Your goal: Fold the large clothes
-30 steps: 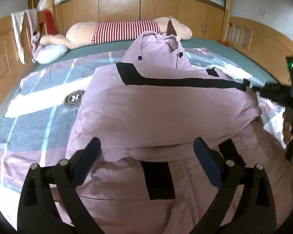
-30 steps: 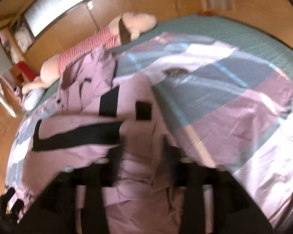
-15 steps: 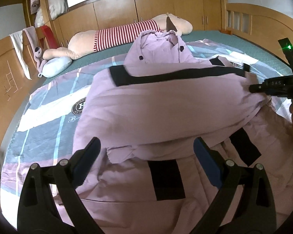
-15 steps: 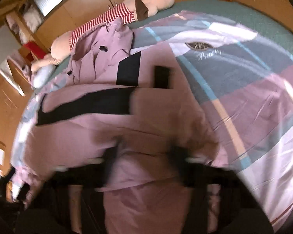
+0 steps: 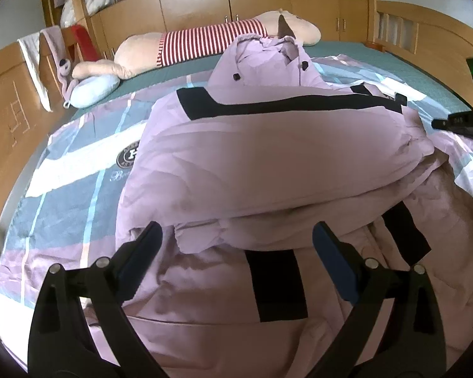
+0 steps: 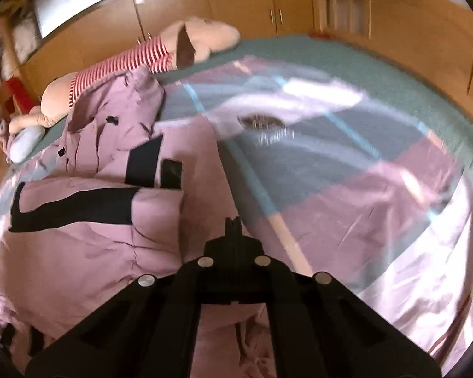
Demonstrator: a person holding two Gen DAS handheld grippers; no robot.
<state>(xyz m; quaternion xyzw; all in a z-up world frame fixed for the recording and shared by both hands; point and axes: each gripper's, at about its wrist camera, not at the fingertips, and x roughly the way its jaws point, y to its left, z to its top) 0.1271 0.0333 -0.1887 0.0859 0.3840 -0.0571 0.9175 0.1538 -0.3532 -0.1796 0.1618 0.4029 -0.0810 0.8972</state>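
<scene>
A large lilac padded jacket with black stripes and patches lies on the bed, its lower part folded up over the body, hood toward the headboard. It also shows in the right wrist view. My left gripper is open and empty, just above the jacket's near fold. My right gripper has its jaws together with nothing between them, beside the jacket's right edge. The right gripper also shows in the left wrist view at the far right.
The bed has a plaid pink, blue and white sheet over a green cover. A long striped plush toy and a small blue pillow lie along the headboard. Wooden cabinets and bed rails surround the bed.
My right gripper has let go of the jacket's edge, shut, and drawn off to the right. The folded-over part has settled on the jacket. My left gripper stays open and has barely moved.
</scene>
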